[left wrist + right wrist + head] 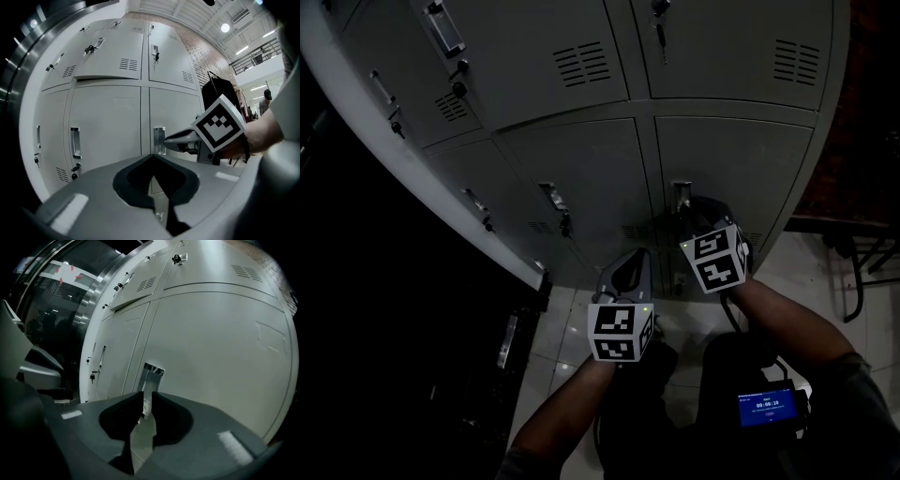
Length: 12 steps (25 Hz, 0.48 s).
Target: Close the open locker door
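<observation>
The lower right locker door (731, 169) lies flush with its grey neighbours. My right gripper (684, 214) reaches to its metal handle (680, 194). In the right gripper view the handle (151, 376) fills the narrow gap between the jaw tips of the right gripper (146, 401), which is shut on it. From the left gripper view the right gripper (165, 140) meets the same handle (159, 133) side-on. My left gripper (636, 255) hangs back below and left of it, a short way off the doors. Its tips (152, 157) meet with nothing between them.
The neighbouring lower door has its own handle (75, 143) with a key lock below. Upper lockers (553, 66) carry handles and keys. A dark glass wall (384, 328) runs at the left. A black metal frame (858, 272) stands on the tiled floor at the right. A blue-screened device (766, 408) is at my right forearm.
</observation>
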{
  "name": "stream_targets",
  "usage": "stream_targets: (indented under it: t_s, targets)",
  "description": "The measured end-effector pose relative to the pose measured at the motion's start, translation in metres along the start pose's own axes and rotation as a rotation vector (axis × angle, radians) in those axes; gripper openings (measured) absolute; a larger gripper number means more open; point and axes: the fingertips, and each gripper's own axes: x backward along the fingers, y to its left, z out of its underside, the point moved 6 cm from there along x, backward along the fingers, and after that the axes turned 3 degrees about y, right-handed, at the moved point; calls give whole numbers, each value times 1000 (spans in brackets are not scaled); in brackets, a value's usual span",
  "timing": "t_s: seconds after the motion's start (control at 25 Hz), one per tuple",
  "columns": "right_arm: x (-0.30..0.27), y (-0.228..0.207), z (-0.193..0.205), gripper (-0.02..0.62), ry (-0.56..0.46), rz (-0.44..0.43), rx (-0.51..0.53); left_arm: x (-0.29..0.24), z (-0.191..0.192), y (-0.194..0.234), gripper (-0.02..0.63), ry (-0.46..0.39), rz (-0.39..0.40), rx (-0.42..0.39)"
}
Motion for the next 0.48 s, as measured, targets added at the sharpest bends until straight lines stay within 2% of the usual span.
stream_targets:
  t_s: [0.48]
  targets:
    - [79,-44,12,46,1,38,-5,7,-29,-64,2,-47,74,-6]
